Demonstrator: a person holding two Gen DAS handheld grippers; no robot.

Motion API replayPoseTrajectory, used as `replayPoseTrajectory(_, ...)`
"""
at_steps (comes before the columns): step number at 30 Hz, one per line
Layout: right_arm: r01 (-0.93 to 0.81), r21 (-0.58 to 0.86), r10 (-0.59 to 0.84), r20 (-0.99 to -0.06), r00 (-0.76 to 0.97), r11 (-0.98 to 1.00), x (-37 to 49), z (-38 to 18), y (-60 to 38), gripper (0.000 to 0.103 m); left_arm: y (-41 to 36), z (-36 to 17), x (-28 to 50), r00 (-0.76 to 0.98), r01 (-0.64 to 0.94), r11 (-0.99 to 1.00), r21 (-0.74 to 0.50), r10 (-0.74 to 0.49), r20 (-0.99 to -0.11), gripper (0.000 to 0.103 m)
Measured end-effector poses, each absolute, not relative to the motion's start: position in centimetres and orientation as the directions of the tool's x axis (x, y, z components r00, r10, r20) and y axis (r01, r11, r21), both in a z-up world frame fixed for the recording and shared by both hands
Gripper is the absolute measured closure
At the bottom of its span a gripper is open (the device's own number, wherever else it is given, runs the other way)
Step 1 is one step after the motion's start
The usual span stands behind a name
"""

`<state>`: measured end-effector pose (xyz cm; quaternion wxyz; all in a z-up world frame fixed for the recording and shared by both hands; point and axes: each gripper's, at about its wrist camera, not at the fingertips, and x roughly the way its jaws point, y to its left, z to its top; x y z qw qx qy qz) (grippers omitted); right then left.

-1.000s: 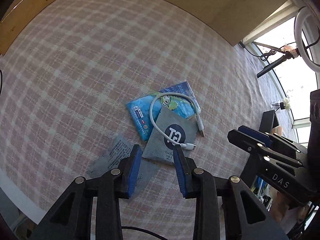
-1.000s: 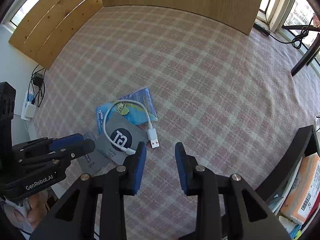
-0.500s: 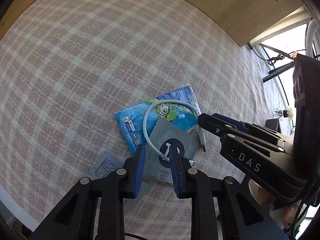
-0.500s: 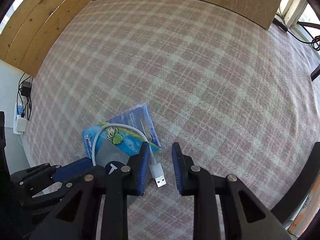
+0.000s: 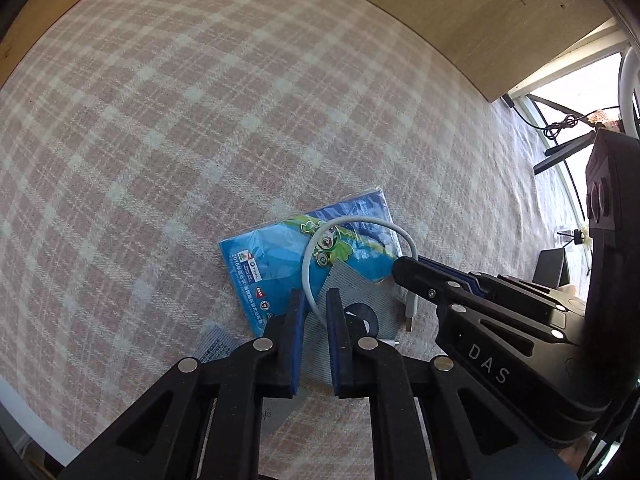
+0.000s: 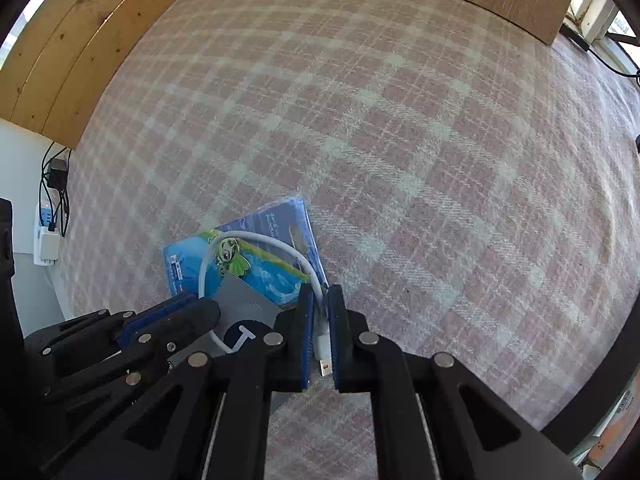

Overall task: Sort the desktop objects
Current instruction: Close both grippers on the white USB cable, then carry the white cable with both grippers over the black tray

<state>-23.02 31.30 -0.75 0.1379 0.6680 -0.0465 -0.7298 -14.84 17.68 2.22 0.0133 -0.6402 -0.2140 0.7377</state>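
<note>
pink-and-cream plaid cloth [image 5: 200, 140] covers the whole desktop, with pale wooden boards [image 6: 72, 60] rising along its far edge and a white power strip [image 6: 46, 240] with black plugs off to the side in my right view.

near me lies a small pile: a blue printed packet [image 5: 280, 256] with a green cartoon figure, a grey pouch [image 5: 360, 300] with a dark round logo overlapping its near corner, and a grey printed card [image 5: 216, 344] partly under my left fingers. a short white usb cable [image 6: 256, 240] loops across the packet and the pouch.

my left gripper [image 5: 316, 308] is closing, its blue pads narrow around the cable's left run over the pouch; they look just about on the cord. my right gripper [image 6: 320, 300] has its pads drawn in tight on the cable just behind the white usb plug [image 6: 323, 350], which lies between my fingers. both point steeply down at the pile, side by side.
</note>
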Motion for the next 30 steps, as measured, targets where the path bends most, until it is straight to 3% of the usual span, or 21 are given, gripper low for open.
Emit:
replayPoseTrajectory(13, 0.077, 0.361, -0.37, -0.91, -0.19, -0.929, -18.0, 4.8, 38.1, 0.097, 19.5, 9.0, -13.4, -0.266, 0.126, -0.926, -0.356, 0.314, -0.911, 0.1)
replayPoseTrajectory(30, -0.212, 0.333, -0.242, -0.899, -0.366, -0.919, -7.0, 12.6, 53.8, 0.097, 38.5, 14.7, -11.3, -0.194, -0.266, -0.872, -0.411, 0.466, -0.863, 0.1)
